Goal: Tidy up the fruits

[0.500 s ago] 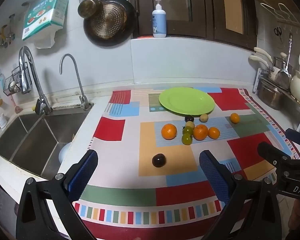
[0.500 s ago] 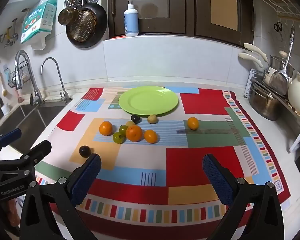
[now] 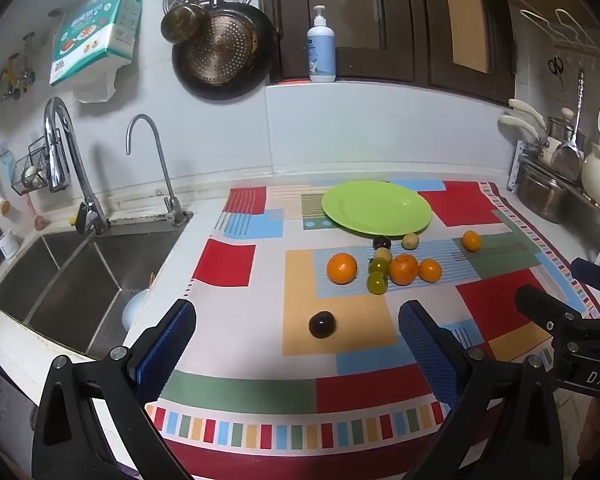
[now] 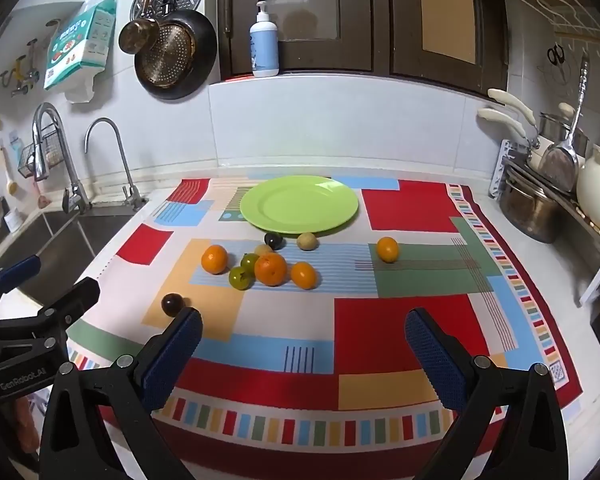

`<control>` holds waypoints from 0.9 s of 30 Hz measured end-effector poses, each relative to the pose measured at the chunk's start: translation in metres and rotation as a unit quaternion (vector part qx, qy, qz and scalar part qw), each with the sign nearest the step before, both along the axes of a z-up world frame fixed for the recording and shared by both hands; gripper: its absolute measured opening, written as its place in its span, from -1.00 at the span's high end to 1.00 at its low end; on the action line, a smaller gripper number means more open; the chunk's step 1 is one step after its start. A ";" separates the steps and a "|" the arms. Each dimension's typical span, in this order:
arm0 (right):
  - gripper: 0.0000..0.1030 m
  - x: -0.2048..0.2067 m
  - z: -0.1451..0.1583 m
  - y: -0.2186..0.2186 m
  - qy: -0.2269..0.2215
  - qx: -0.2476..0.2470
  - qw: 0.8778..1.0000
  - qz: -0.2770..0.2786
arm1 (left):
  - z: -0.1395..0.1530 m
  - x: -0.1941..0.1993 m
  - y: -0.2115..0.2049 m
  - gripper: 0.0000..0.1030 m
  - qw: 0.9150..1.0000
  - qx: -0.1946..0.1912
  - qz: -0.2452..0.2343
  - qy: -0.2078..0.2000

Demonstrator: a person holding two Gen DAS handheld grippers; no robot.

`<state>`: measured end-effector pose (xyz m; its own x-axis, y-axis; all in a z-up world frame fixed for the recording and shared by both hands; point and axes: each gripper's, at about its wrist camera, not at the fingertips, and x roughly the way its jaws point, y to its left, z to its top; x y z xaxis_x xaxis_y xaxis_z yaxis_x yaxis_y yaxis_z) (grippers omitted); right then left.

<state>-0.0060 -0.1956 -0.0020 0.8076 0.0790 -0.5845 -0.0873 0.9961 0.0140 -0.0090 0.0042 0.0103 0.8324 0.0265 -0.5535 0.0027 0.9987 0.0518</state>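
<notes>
Both grippers spread wide, empty: left gripper (image 3: pixel 296 338), right gripper (image 4: pixel 302 336). Green plate (image 4: pixel 300 202) bare at 12 o'clock. Fruit cluster (image 4: pixel 270 268) just before it; dark plum (image 3: pixel 322 324) alone, nearest left gripper. Straddle plum squarely, clamp softly, else it rolls.

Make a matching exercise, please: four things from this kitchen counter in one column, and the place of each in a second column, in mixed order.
Things:
1. green plate
2. lone dark fruit
3. soap pump bottle
4. lone small orange

Places:
A. on the ledge below the dark cabinets
B. at the far side of the patterned cloth, with nothing on it
C. nearest the grippers, on a tan patch
D. apart from the cluster, toward the pots

Pairs: 1-B, 2-C, 3-A, 4-D
</notes>
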 end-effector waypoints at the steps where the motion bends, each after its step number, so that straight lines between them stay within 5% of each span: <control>1: -0.99 0.000 0.003 0.001 0.000 0.000 1.000 0.000 | 0.000 0.000 0.000 -1.00 1.000 0.000 0.000 0.000; 27: -0.99 -0.007 0.002 0.007 -0.006 -0.001 1.000 0.013 | -0.002 -0.007 0.001 -1.00 1.000 -0.007 -0.004 0.001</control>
<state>-0.0132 -0.1890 0.0002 0.8120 0.0994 -0.5751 -0.1135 0.9935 0.0116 -0.0158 0.0055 0.0082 0.8320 0.0124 -0.5546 0.0100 0.9993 0.0374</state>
